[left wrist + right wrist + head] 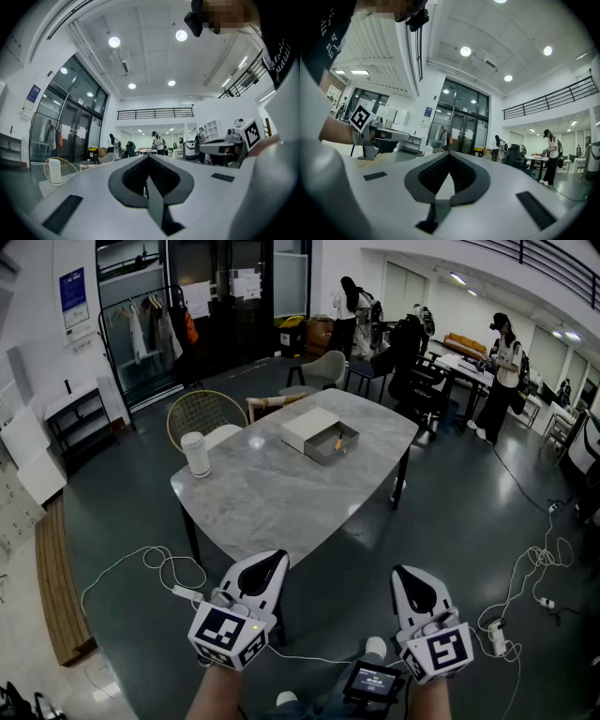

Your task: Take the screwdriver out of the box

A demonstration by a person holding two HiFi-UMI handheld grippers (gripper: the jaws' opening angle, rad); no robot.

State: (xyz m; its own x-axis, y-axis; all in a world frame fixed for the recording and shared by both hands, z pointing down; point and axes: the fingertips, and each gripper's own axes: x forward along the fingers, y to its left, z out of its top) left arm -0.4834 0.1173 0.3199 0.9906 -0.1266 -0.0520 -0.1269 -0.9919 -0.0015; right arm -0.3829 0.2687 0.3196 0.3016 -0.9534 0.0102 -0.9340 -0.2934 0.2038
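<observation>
An open grey box (349, 444) lies far from me on the marble table (272, 498), its white lid (309, 427) beside it. Inside the box lies a small orange-handled screwdriver (337, 441). My left gripper (270, 561) and right gripper (406, 574) are held low in front of the table's near edge, well short of the box. Both are shut with nothing between the jaws. In the left gripper view the jaws (149, 156) meet at a point; the right gripper view shows its jaws (449, 153) closed the same way. Neither gripper view shows the box.
A white cylinder (195, 454) stands at the table's left edge, with a wire-back chair (200, 412) behind it. Cables (155, 568) trail over the dark floor on both sides. People stand at desks (469, 367) at the back right. A clothes rack (141, 334) stands back left.
</observation>
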